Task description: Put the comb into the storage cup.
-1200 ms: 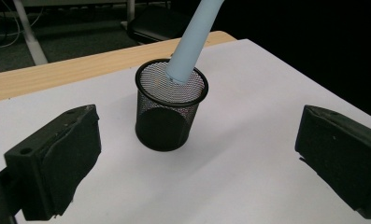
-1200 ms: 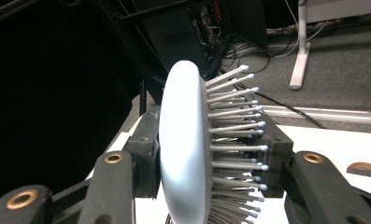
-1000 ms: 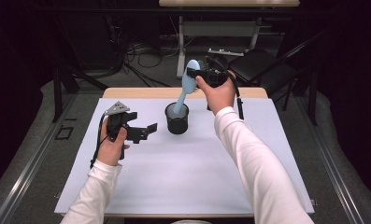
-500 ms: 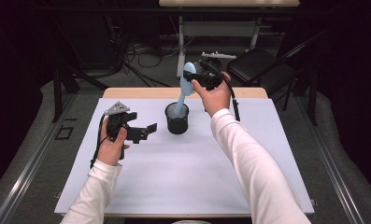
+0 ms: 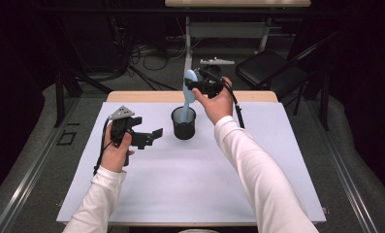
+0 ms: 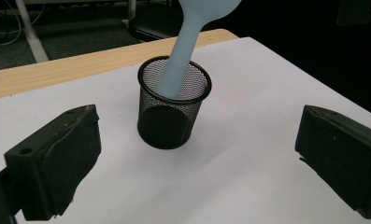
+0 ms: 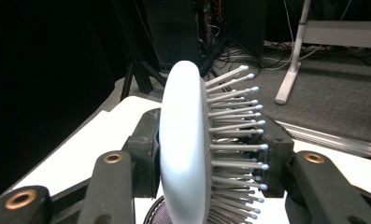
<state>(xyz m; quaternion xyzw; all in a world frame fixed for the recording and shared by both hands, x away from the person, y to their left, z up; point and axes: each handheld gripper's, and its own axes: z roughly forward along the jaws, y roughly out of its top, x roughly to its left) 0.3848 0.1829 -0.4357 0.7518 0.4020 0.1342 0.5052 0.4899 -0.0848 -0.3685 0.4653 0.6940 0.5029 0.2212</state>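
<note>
1. The right tool (image 5: 196,86) is clamped on the head of a pale blue hairbrush (image 5: 188,94). In the right gripper view one jaw presses the smooth back and the other the bristle side, so the brush (image 7: 185,149) cannot twist. That grip leaves the handle free to point downward.

2. The handle end already sits inside the black mesh cup (image 5: 184,123) — the left gripper view shows it leaning against the rim of the cup (image 6: 174,105) at a slant. My reading: the brush is being lowered into the cup to stand there, head up.

3. The left tool (image 5: 148,138) is wide open and holds nothing. It hovers low over the counter, near the cup and aimed at it, likely ready to steady the light cup should the brush tip it.

4. The counter (image 5: 190,189) has a plain white surface — bare apart from the cup — with a strip of wood (image 5: 141,96) showing along its far edge.

5. The room around is dark: grey floor, loose cables (image 5: 146,53), a folding chair (image 5: 272,68) and the legs of another table (image 5: 219,29) beyond.
</note>
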